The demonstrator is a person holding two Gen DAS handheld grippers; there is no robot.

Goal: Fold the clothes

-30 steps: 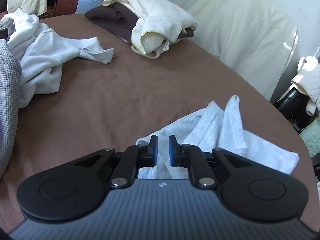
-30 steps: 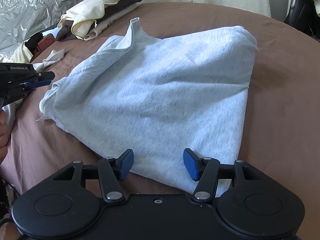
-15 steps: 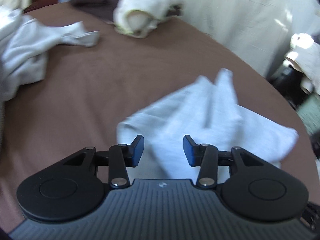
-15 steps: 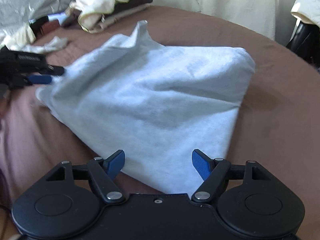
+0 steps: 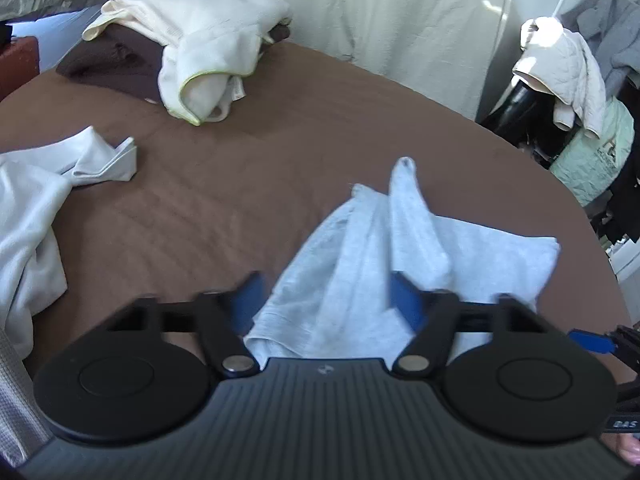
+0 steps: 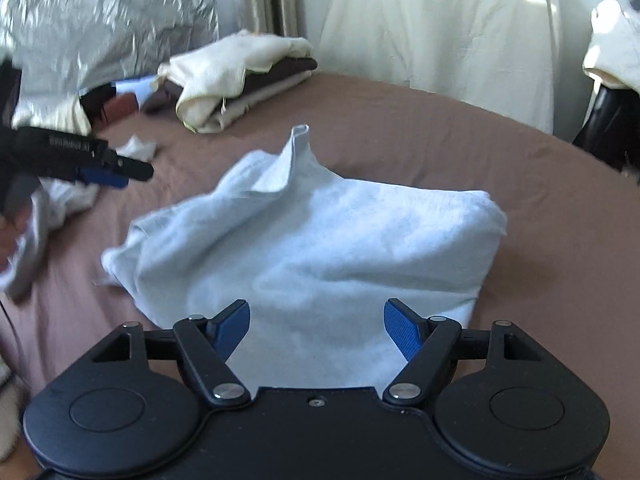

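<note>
Lying crumpled at the far left of the brown bed cover [image 5: 208, 184]: a white garment [image 5: 36, 200], unfolded. Sitting far beyond it, toward the wall: a stack of folded clothes [image 5: 200, 48], cream over dark brown. Hovering over the near-left corner of the light grey garment [image 5: 400, 248]: the left gripper [image 5: 326, 300], jaws having just been swinging open and now standing wide, cloth showing between them but not pinched. Resting in the middle of the bed, roughly folded into a rectangle: that grey garment, long axis running left to right, one strap or corner sticking up at its far edge. Hanging above the near edge, right of the other: the right gripper [image 6: 316, 330], jaws likewise having just been widening, gripping nothing, cloth directly ahead and below. Sitting about equally near the garment, each tool at its own end. Showing white lettering on the left tool's side in the right view, too blurred to read.
</note>
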